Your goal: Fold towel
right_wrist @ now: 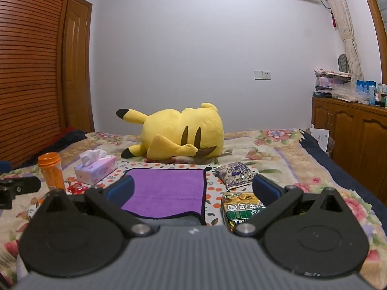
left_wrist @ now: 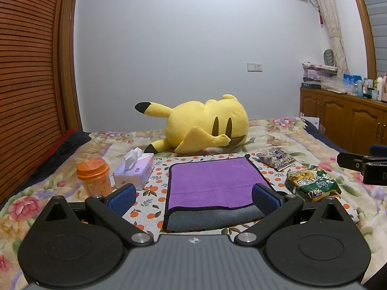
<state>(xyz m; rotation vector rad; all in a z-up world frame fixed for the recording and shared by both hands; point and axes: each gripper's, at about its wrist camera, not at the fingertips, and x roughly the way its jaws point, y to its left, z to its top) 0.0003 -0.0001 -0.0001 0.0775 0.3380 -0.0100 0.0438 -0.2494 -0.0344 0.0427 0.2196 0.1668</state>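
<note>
**Ana:** Left wrist view puts the purple towel [left_wrist: 212,183] at lower centre of the frame, lying flat on the orange-print cloth [left_wrist: 158,169] on the bed [left_wrist: 278,133]. It looks folded once already: the purple layer stops short of the near edge and a grey underside strip shows below it.

**Ben:** Agreed. The left gripper [left_wrist: 193,199] has its jaws spread wide, one blue pad at each side of the towel, holding nothing.

**Ana:** And the right gripper [right_wrist: 193,192]?

**Ben:** Also wide open and empty, sitting over the towel's right part in its own view, with the green snack bag [right_wrist: 238,209] at lower right.

**Ana:** So I judge one fold done, with at least one more across it left, unless a single fold is enough.

**Ben:** Tissue box [left_wrist: 134,172] and orange jar [left_wrist: 94,176] sit at left, apart from the towel.
</note>
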